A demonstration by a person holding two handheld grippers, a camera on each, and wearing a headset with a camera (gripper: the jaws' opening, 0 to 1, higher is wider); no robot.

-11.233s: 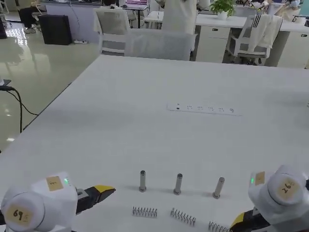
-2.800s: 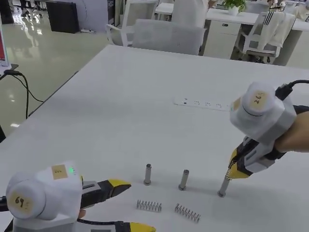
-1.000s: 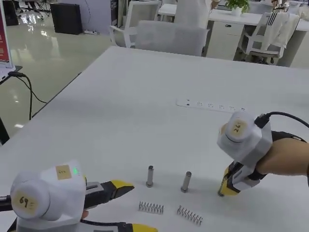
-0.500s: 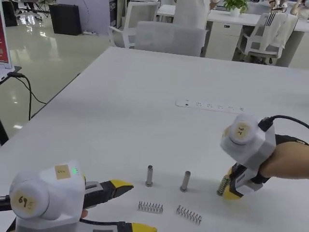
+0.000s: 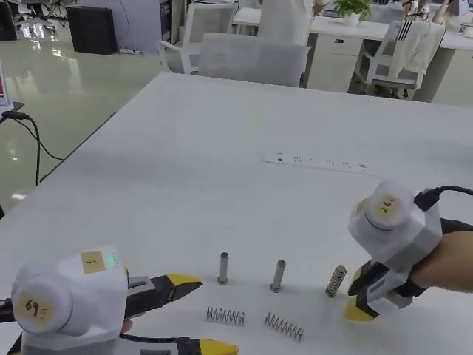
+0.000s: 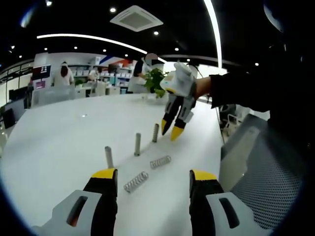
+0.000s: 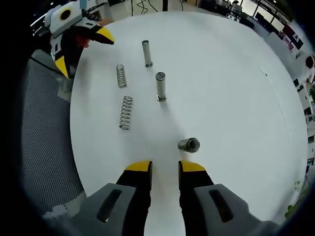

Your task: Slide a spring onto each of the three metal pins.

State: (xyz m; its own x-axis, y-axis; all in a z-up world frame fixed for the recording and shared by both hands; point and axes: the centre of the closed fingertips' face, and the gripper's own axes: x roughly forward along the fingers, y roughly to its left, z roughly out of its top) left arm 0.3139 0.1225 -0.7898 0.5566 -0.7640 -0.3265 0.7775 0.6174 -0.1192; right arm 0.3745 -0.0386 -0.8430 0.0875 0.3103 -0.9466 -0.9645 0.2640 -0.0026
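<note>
While the right pin [image 7: 189, 144] carries a fitted spring [image 5: 336, 280], left pin [image 5: 223, 268] and middle pin [image 5: 278, 275] stand bare. Left loose spring [image 5: 224, 316] and right loose spring [image 5: 284, 326] lie just nearer. Right gripper [image 5: 355, 297]: jaws slightly parted, empty, just right of the fitted spring. Left gripper [image 5: 201, 313]: jaws wide apart, empty, near left.

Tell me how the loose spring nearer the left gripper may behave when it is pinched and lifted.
The spring is a thin open wire coil, so probably very light and springy; a hard pinch may squash it. It lies on its side on the smooth table, so a push would likely roll it.
</note>
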